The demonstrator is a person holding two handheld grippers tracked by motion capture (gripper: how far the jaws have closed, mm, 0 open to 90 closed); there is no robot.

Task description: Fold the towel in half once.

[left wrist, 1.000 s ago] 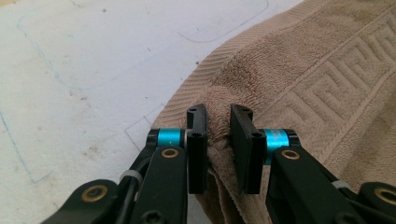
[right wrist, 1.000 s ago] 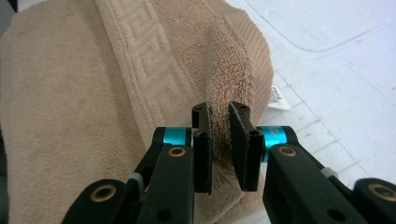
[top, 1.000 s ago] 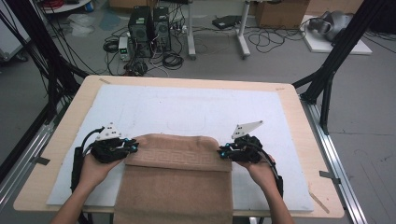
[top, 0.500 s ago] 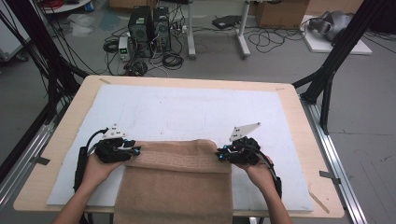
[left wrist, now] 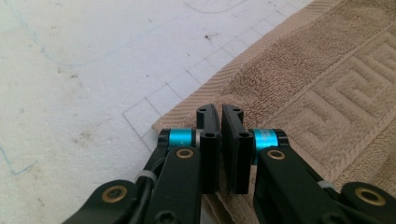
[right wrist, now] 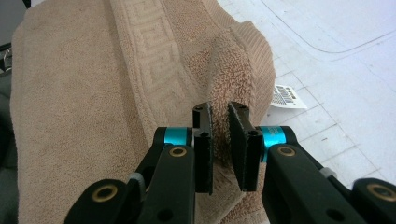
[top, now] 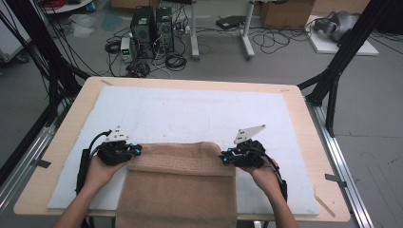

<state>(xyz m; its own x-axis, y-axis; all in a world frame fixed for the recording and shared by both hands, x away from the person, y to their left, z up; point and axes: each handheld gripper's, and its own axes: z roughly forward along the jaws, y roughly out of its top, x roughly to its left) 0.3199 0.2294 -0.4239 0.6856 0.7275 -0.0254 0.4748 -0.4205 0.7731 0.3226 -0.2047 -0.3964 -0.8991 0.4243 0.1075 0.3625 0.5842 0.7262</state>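
A wooden table stands on grey floor; computer towers, cables and boxes beyond.

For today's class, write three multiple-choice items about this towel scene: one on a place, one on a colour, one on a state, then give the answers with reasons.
1. Where does the towel lie?
A. at the table's near edge, hanging over it
B. at the far edge
C. on the floor

2. What colour is the towel?
A. blue
B. light brown
C. white

3. What are the right tongs doing?
A. standing wide open above the mat
B. holding a cable
C. pinching a raised fold of towel

Answers: 1 A, the high view shows it draped over the near edge; 2 B, tan terry with a key-pattern border; 3 C, cloth sits bunched between the pads.
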